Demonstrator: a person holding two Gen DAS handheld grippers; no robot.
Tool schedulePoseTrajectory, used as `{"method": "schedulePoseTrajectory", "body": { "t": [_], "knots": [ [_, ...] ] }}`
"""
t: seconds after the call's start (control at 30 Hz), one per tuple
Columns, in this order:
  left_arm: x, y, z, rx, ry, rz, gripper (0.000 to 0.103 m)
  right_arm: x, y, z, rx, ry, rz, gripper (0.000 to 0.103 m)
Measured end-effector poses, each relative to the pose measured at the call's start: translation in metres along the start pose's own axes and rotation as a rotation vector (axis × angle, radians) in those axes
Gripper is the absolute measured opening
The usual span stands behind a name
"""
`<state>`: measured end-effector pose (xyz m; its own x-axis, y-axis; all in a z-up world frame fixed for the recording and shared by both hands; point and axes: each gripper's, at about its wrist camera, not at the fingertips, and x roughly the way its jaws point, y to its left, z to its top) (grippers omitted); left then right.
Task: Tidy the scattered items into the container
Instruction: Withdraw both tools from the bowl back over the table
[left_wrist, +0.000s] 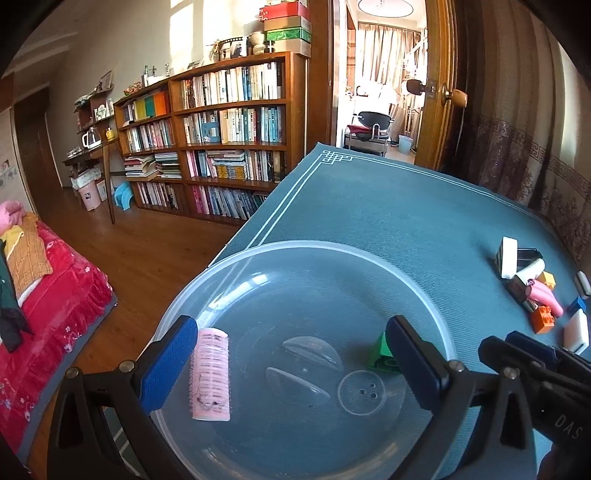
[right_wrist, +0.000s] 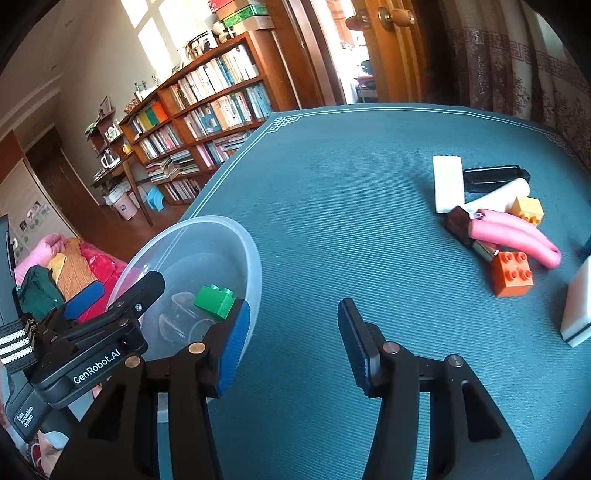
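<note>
1. The left gripper hangs over the bowl, fingers wide apart and holding nothing.
2. In the bowl lie a pink roller, just beside the left finger, and a green block.
3. The right gripper is just right of the bowl, above the bare surface; its fingers are apart and empty.
4. Farther right of the bowl, well apart from it, the pile remains: an orange block, a pink curved piece, a yellow block, a white tile and a black clip.
</note>
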<state>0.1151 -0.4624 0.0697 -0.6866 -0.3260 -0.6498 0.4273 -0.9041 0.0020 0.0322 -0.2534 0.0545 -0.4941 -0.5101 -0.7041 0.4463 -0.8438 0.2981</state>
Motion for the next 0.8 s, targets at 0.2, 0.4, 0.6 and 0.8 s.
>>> {"method": "schedulePoseTrajectory", "body": {
  "t": [0.2,0.4,0.6,0.8],
  "knots": [
    [-0.002,-0.011,-0.001,0.015,0.000,-0.003,0.102,-0.008,-0.013,-0.003,0.027,-0.009,-0.016,0.054],
    [-0.004,-0.026,-0.002,0.045,0.001,-0.014,0.102,-0.018,-0.030,-0.006,0.056,-0.025,-0.033,0.054],
    [-0.004,-0.045,-0.002,0.072,0.007,-0.039,0.102,-0.032,-0.051,-0.011,0.092,-0.039,-0.052,0.054],
    [-0.004,-0.073,-0.003,0.110,0.017,-0.068,0.102,-0.047,-0.079,-0.016,0.133,-0.052,-0.076,0.054]
  ]
}}
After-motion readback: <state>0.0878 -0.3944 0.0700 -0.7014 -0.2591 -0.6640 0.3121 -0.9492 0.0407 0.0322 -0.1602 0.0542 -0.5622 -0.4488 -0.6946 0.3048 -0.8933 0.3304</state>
